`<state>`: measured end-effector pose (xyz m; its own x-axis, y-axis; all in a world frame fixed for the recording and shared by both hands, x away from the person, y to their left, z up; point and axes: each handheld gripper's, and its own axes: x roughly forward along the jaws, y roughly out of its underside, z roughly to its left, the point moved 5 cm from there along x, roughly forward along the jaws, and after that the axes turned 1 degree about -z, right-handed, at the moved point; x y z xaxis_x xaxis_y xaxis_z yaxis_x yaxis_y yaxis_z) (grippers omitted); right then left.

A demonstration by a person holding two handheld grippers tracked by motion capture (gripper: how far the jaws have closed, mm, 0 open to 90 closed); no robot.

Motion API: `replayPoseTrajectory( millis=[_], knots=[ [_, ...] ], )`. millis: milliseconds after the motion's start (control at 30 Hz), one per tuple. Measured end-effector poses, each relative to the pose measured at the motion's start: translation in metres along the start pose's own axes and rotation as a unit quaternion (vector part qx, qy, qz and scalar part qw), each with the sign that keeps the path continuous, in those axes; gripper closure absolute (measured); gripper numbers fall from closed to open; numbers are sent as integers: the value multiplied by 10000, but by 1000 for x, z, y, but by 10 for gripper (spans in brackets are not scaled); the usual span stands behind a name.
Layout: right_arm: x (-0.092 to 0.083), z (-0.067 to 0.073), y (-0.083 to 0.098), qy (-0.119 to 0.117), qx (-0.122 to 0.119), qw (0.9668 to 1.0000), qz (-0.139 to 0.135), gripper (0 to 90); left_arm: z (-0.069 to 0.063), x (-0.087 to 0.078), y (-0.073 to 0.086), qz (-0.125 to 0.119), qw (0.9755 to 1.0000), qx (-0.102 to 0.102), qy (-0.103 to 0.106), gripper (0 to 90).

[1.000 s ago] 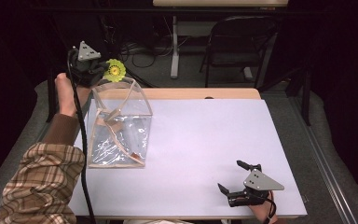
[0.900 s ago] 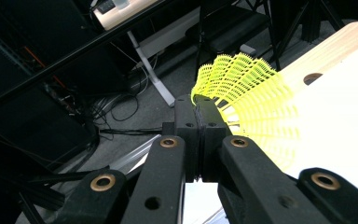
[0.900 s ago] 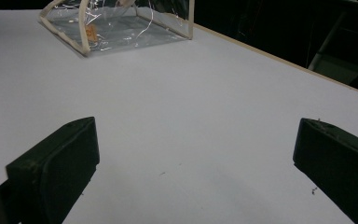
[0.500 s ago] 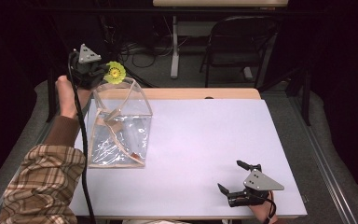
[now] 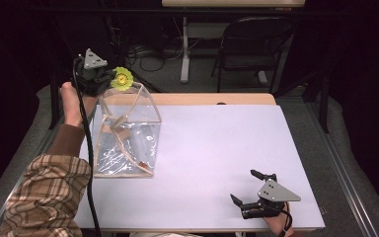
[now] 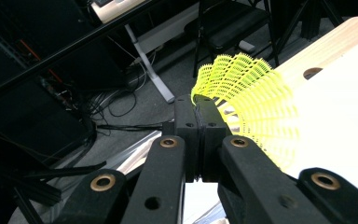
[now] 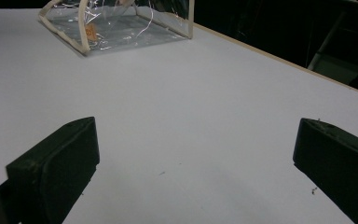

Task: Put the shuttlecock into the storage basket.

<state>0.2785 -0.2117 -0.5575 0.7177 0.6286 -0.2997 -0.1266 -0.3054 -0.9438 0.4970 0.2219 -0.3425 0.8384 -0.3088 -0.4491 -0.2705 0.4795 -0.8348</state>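
Yellow shuttlecock poised over a clear bag

At the far-left corner of the clear bag [image 5: 127, 132], which stands open on the table [image 5: 217, 148], the left hand-held gripper [image 5: 106, 79] has its jaws pinched tight on the yellow-green shuttlecock [image 5: 122, 79], holding it just above the bag's open mouth, apparently so that it can drop straight in. In the left gripper view the shuttlecock [image 6: 247, 100] fans out sideways from the clamped pads, its mesh skirt free. Well to the right of the bag, at the table's near edge, the right hand-held gripper [image 5: 251, 190] rests with jaws spread wide and nothing between them, seemingly kept clear of the work.
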Motion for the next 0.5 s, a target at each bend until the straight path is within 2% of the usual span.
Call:
replayPoseTrajectory(
  millis=[500],
  knots=[
    [0, 0, 0, -1, 1, 10000, 0, 0, 1, 4, 8, 67, 10000, -43, -8, 900]
  ],
)
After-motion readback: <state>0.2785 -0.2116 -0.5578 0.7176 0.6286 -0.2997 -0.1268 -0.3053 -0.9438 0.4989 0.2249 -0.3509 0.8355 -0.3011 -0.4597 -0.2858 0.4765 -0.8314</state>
